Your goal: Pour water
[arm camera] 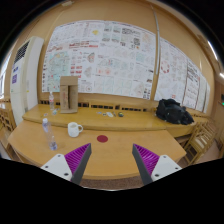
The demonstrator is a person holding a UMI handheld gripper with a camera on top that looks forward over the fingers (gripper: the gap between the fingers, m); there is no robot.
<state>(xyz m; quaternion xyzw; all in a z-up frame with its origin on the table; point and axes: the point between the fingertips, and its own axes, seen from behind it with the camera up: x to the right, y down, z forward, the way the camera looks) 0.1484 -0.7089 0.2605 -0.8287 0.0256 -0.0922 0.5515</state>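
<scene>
A clear water bottle [46, 133] stands on the wooden table [110, 152], far ahead and to the left of my fingers. Just right of the bottle sits a white mug [74, 129]. A small red disc [102, 138], perhaps a cap or coaster, lies further right, straight ahead of the fingers. My gripper [111, 162] is open, its purple-padded fingers [77, 158] spread wide over bare tabletop with nothing between them. Bottle and mug stand well beyond the fingertips.
A raised wooden ledge [125, 117] runs along the back of the table, carrying a brown paper bag [68, 94] at the left and a black bag [174, 111] at the right. Posters [110, 55] cover the wall behind. Wooden chairs [202, 135] flank the table.
</scene>
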